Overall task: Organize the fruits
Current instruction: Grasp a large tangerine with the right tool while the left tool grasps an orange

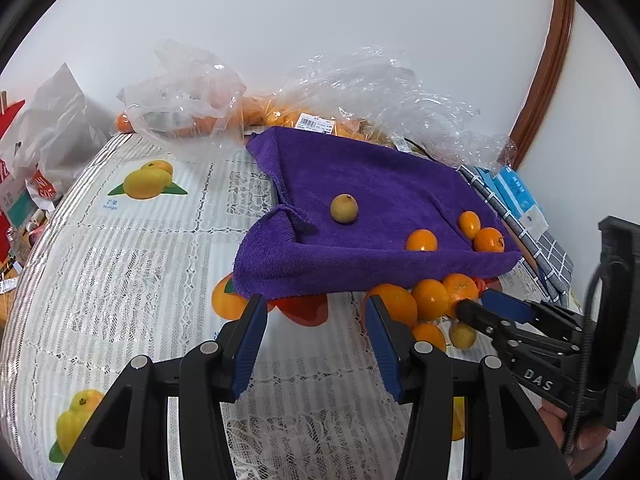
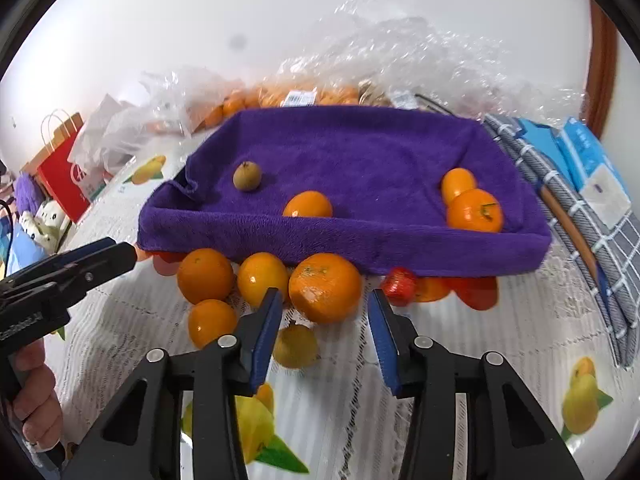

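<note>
The left gripper (image 1: 316,320) hovers with its jaws spread and empty over the tablecloth (image 1: 140,280), the near edge of the purple towel (image 1: 380,184) just ahead of its tips. To its right, the right gripper (image 2: 322,312) is also spread wide and holds nothing. A large mandarin (image 2: 325,287) sits just ahead of and between its fingertips, with a smaller orange fruit (image 2: 262,278) touching the left blue pad (image 2: 264,336) side and a yellowish-green fruit (image 2: 295,346) lying lower, in the gap between the jaws.

To do this pick well, I would judge the right gripper should go forward centred on the large mandarin, so the left finger slips between it and its smaller neighbour rather than shoving the cluster, then close gently; round fruit rolls easily.

On the towel already lie a dull green fruit (image 2: 247,176), one orange fruit (image 2: 308,204) behind the front fold, and a pair (image 2: 474,210) at the right.

The towel's fold hides whatever supports it, and red and orange shapes (image 2: 476,292) poking out beneath may be printed or real; I cannot tell. The clear bags (image 2: 400,60) behind blur their contents.
</note>
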`<state>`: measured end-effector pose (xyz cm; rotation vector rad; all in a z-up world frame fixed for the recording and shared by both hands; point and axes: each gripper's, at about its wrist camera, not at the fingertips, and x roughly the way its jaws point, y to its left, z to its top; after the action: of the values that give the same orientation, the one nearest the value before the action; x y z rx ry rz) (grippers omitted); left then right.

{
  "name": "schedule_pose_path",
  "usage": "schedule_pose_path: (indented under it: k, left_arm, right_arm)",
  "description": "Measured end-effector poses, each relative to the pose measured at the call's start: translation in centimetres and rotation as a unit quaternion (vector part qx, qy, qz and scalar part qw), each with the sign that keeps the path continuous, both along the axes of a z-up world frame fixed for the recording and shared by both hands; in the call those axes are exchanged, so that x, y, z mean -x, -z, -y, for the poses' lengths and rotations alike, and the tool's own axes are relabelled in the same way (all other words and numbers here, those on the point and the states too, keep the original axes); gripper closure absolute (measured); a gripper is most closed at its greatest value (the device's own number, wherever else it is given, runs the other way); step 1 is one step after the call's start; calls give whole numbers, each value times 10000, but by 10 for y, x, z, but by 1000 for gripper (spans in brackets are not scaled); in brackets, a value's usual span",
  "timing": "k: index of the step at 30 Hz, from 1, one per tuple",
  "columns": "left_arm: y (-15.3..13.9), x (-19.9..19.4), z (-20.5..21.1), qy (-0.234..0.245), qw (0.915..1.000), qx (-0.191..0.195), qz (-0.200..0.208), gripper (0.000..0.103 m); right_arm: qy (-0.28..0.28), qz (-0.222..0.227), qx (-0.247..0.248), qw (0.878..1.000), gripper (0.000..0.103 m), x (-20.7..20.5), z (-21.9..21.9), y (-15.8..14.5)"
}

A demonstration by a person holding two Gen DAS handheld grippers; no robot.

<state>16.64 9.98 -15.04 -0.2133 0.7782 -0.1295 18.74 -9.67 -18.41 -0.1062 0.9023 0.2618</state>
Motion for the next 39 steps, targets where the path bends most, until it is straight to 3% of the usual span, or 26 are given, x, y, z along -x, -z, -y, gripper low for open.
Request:
schedule_pose_path:
  k: [6,17,30,33,39]
  left_arm:
    - [6,-3,-2,-10,10000,21,-52,55]
    - [11,-7,3,425,9966,603,-354,56]
    - [16,-31,46,563,9951,541,-612,57]
    - [21,-35,49,543,9946,551,-686,66]
    - [18,-32,44,448,9955,569,-611,68]
  right_arm:
    - [-81,29,164,9998,60,-9,-6,6]
    - [-262,131,152,9995,62,-7,-3,6]
    - [72,80,125,9999,62,25,58,-2]
    - [175,-49,-28,9998,61,24,69,4]
    - [212,-69,21,9997,60,22,66,11]
